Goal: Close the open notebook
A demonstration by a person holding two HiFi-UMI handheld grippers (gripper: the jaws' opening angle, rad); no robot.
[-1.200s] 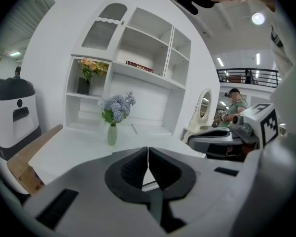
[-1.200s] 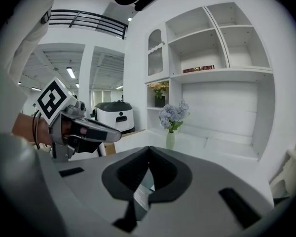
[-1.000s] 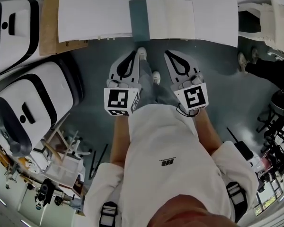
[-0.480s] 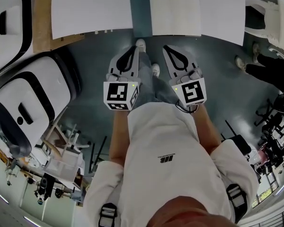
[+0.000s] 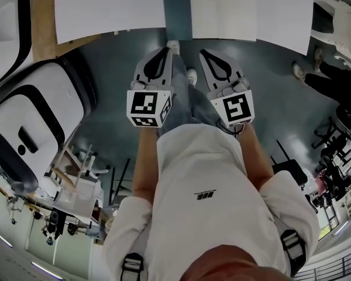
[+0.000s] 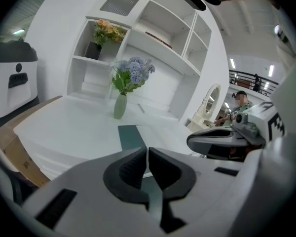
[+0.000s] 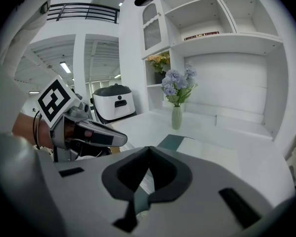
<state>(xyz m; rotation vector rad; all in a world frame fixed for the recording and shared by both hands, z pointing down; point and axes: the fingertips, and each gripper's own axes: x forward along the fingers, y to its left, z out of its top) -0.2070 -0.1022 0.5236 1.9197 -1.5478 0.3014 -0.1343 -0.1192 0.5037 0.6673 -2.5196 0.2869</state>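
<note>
at the far left a sheet of cardboard [image 5: 44, 16] sticks out from under the white counter [image 5: 105, 10]; it is well clear of the job and no worry.

the left gripper [image 5: 165, 52] hangs in front of the person's body, short of the counter's front edge, its jaws drawn together to a thin slit with nothing between them. shut like that, it can only nudge, not pinch. if it goes in as it is, the likely fault is that the tip shoves the notebook [image 5: 222, 10] across the smooth top instead of getting under a leaf.

the notebook lies open and flat near the front edge of the counter, just ahead of both grippers, its teal cover [image 5: 175, 4] to the left and its white pages [image 5: 228, 22] to the right. the cover sits flush on the surface, so catching its edge looks fiddly. a jaw that digs in too steeply could crease it, or lift one loose page and leave the rest lying open. a pull toward the person could drag the book off the edge.

the right gripper [image 5: 203, 54] is level with the left one and also empty, jaws fully together. if it does not steady the page side, i judge the book will swivel as the cover is turned.

behind the notebook stands a vase [image 6: 120, 106] of flowers; a hard push away could slide the book toward it.
</note>
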